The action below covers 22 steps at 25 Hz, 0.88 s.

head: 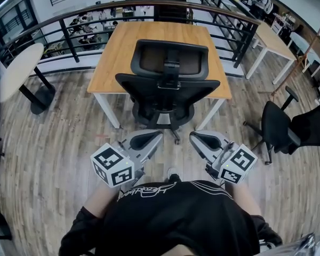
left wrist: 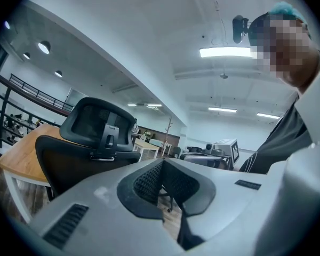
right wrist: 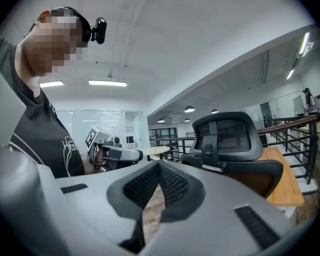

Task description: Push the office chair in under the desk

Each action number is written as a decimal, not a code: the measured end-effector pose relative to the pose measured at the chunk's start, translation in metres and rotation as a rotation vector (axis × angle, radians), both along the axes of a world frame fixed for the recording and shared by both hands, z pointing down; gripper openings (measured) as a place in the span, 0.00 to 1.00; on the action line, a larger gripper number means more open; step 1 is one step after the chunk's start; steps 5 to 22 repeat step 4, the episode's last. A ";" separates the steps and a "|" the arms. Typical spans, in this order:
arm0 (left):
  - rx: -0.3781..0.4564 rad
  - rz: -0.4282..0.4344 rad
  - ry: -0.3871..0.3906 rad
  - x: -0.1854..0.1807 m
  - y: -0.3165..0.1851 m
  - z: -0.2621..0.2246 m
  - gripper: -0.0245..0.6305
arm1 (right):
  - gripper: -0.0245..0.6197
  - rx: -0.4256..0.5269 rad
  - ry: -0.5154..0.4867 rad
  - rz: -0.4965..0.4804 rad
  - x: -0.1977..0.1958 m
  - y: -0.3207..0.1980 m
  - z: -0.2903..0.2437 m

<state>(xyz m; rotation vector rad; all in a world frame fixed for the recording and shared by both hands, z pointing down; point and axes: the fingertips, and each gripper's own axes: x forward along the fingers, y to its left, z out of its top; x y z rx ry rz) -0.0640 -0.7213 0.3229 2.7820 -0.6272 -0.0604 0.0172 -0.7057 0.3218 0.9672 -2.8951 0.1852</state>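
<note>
At 6 o'clock of office chair [head: 168, 87]: left gripper [head: 156, 136], right gripper [head: 196, 136], jaws closed, empty. Best: push evenly, straight toward 12 o'clock, under table [head: 149, 41].

L claw [left wrist: 162, 163] jaws together, empty, office chair [left wrist: 85, 159] back at left, wood desk [left wrist: 20, 161] behind it

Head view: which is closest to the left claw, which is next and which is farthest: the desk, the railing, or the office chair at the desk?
From the left claw, which is shut and empty:
1. Office chair, straight ahead, nearest.
2. Desk, behind the chair.
3. Railing, past the desk's far edge, farthest.
</note>
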 end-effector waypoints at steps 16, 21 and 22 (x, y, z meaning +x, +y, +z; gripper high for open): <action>0.009 0.006 -0.009 0.003 -0.007 -0.005 0.05 | 0.10 0.001 0.004 0.006 0.003 -0.006 -0.006; 0.009 0.006 -0.009 0.003 -0.007 -0.005 0.05 | 0.10 0.001 0.004 0.006 0.003 -0.006 -0.006; 0.009 0.006 -0.009 0.003 -0.007 -0.005 0.05 | 0.10 0.001 0.004 0.006 0.003 -0.006 -0.006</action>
